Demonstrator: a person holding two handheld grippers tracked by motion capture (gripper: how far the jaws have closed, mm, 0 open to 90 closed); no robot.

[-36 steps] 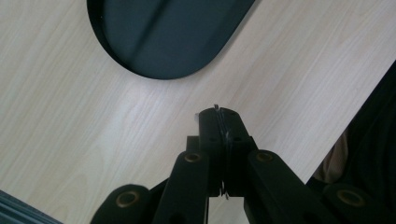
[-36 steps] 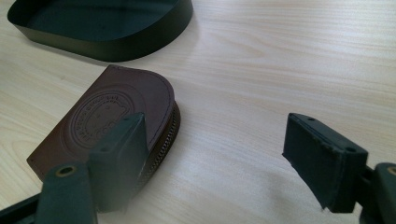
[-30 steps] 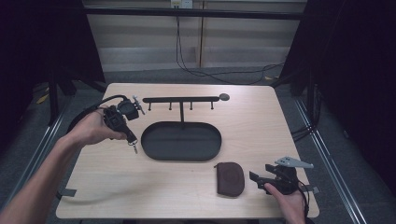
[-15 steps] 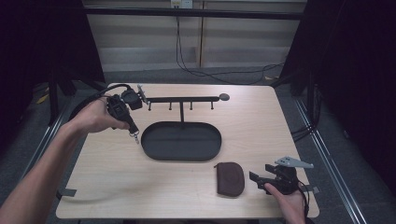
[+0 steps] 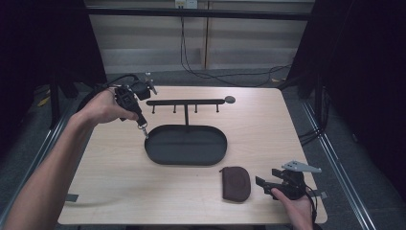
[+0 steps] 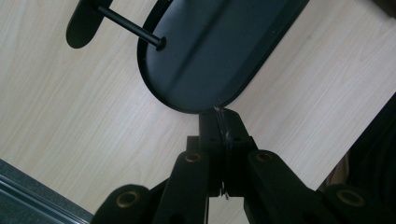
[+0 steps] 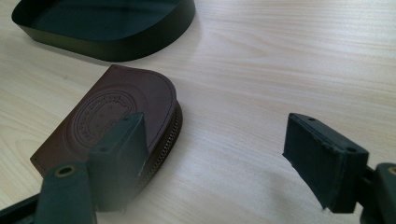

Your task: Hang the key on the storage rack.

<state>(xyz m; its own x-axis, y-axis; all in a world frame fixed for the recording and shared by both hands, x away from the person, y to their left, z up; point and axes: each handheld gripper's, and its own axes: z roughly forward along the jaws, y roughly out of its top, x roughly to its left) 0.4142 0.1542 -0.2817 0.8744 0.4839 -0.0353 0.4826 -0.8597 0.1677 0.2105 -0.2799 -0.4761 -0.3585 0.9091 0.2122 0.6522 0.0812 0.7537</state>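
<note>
My left gripper [image 5: 140,119] hovers over the table's far left, just left of the hook bar [image 5: 186,102], jaws pointing down. It is shut on a thin metal key ring [image 6: 218,110], and a small chain [image 5: 144,131] dangles from it above the left end of the black oval tray [image 5: 158,155]. In the left gripper view the shut jaws [image 6: 219,126] point at the tray's rim [image 6: 159,95]. A brown leather pouch [image 5: 235,183] lies flat near the front edge. My right gripper [image 5: 263,184] rests just right of it, open, with its left pad beside the pouch [image 7: 116,112] and nothing between the pads.
The tray carries a black T-shaped stand whose crossbar has several small hooks and a round disc [image 5: 230,99] at its right end. The table's front edge runs close under my right hand. Dark floor and cables lie beyond the far edge.
My left hand has risen and moved toward the far left end of the hook bar, carrying the key ring. The right gripper and the pouch have stayed put.
</note>
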